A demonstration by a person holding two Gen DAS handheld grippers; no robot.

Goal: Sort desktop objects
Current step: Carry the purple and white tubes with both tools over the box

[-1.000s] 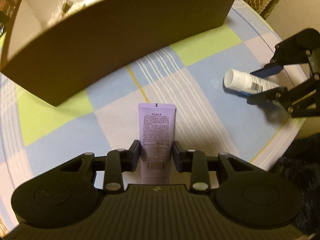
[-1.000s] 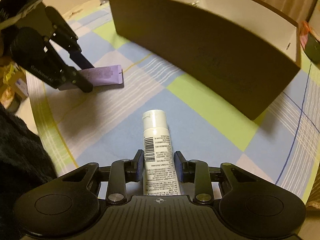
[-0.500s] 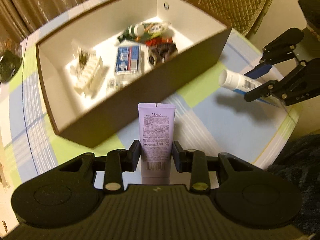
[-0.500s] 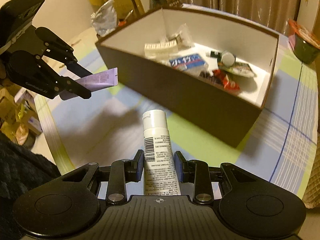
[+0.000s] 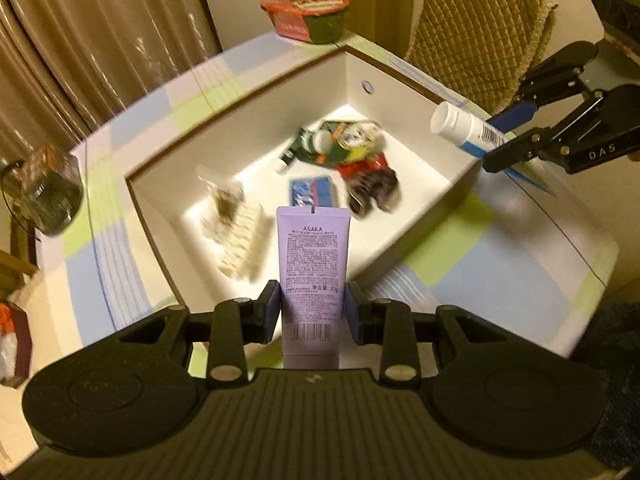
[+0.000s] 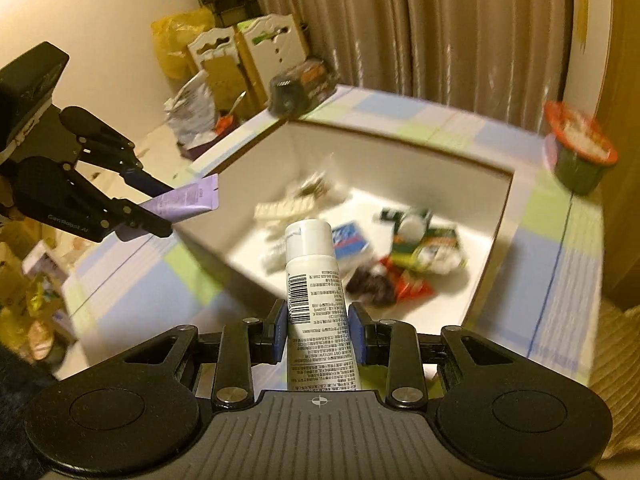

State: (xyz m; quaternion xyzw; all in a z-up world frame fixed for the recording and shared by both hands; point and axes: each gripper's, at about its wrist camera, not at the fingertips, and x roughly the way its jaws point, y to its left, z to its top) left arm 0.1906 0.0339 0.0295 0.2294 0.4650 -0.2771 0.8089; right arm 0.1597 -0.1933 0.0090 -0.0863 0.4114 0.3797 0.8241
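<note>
My left gripper [image 5: 313, 312] is shut on a lilac tube [image 5: 313, 264], held in the air over the near wall of the brown box [image 5: 168, 256]. The same tube [image 6: 184, 202] and gripper [image 6: 150, 206] show at the left in the right wrist view. My right gripper [image 6: 318, 330] is shut on a white tube [image 6: 316, 280] with a barcode, held above the box's [image 6: 496, 208] near edge. From the left wrist view that white tube [image 5: 464, 128] and gripper [image 5: 508, 136] hover over the box's right rim. Inside the box lie several packets and small items.
The box stands on a checked tablecloth [image 5: 520, 280]. A red-lidded bowl [image 5: 306, 14] sits at the table's far edge, and a dark jar [image 5: 48, 196] at its left. A quilted chair back [image 5: 480, 28] and curtains [image 5: 100, 40] stand behind the table.
Both grippers have risen from the tabletop with their tubes and moved toward the box, so that its inside now lies below them.
</note>
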